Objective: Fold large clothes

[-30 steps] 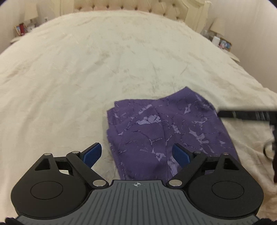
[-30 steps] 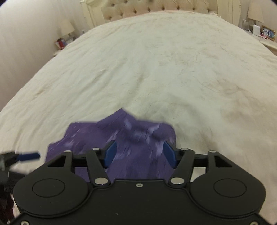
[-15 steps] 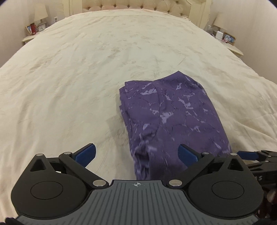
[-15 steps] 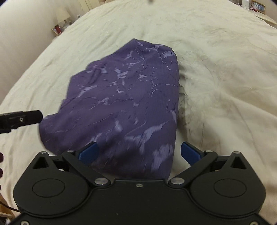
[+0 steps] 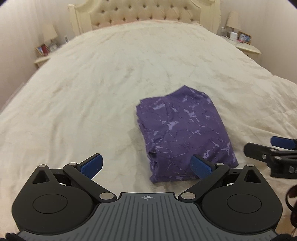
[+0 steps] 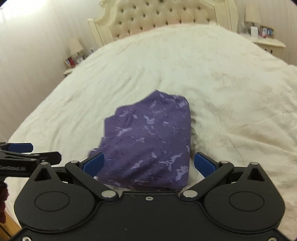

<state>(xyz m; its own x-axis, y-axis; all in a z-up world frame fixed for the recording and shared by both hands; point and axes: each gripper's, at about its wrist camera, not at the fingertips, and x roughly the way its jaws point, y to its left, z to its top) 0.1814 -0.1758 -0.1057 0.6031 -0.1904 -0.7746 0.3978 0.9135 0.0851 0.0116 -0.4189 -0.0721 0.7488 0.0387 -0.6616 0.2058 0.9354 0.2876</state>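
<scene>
A purple garment with a pale marbled print [image 5: 183, 133] lies folded into a compact rectangle on the cream bedspread [image 5: 92, 89]. My left gripper [image 5: 146, 165] hovers above and short of its near left corner, jaws wide open, nothing between the blue pads. In the right wrist view the same garment [image 6: 150, 142] fills the middle. My right gripper [image 6: 149, 163] stands wide open above its near edge without touching it. Each gripper shows in the other's view: the right one [image 5: 274, 148] at the right edge, the left one [image 6: 20, 152] at the left edge.
A tufted cream headboard [image 5: 144, 13] closes the far end of the bed. Nightstands with lamps and photo frames stand on both sides [image 5: 46, 53] [image 5: 243, 42]. Wood floor [image 6: 9, 222] shows at the lower left past the bed's near edge.
Both grippers opened fully and pulled back and up from the folded garment, which now lies free on the bed. More of the headboard and room has come into view.
</scene>
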